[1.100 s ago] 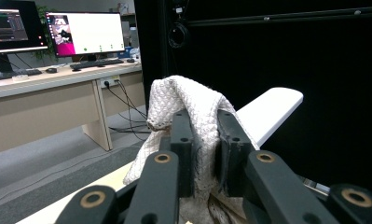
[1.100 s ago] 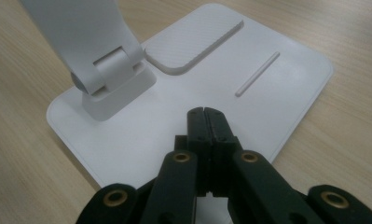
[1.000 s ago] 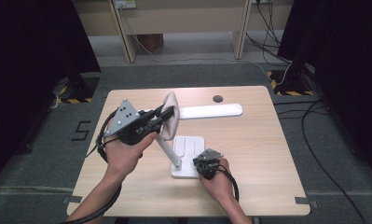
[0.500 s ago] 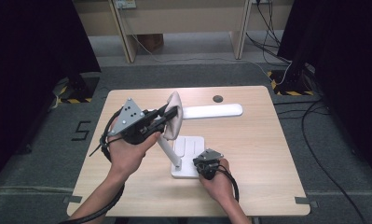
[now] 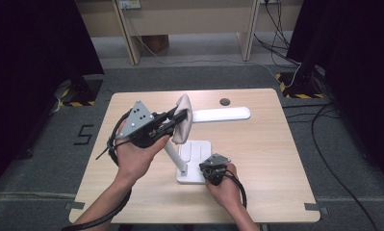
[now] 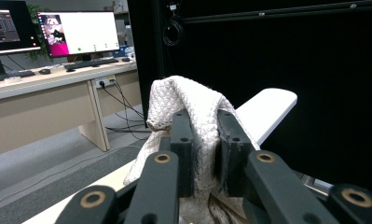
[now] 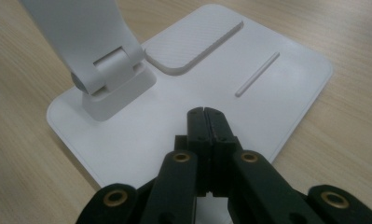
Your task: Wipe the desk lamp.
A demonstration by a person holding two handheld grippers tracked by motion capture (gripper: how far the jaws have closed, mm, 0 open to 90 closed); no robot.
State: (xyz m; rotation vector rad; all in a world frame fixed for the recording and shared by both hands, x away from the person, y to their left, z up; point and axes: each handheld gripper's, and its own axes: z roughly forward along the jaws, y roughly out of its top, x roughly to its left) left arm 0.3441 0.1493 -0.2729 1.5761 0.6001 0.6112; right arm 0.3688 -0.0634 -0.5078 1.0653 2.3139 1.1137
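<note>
Left claw (image 5: 180, 117) clamped on soft, limp white woven cloth (image 5: 182, 126), mid-frame; right claw (image 7: 207, 122) closed, empty, pressing stiff white plastic lamp base (image 7: 277, 88).

Dark round disc (image 5: 224, 101) on table (image 5: 276, 159) — monitors (image 6: 79, 31), keyboard (image 6: 91, 62) beyond

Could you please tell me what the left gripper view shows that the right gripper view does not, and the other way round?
The left gripper view shows the left gripper shut on a white cloth, the lamp head behind it, and desks with monitors farther off. The right gripper view shows the right gripper with jaws shut and nothing between them, over the lamp base, beside the hinge of the lamp arm. Both show parts of the same white desk lamp and the wooden table.
</note>
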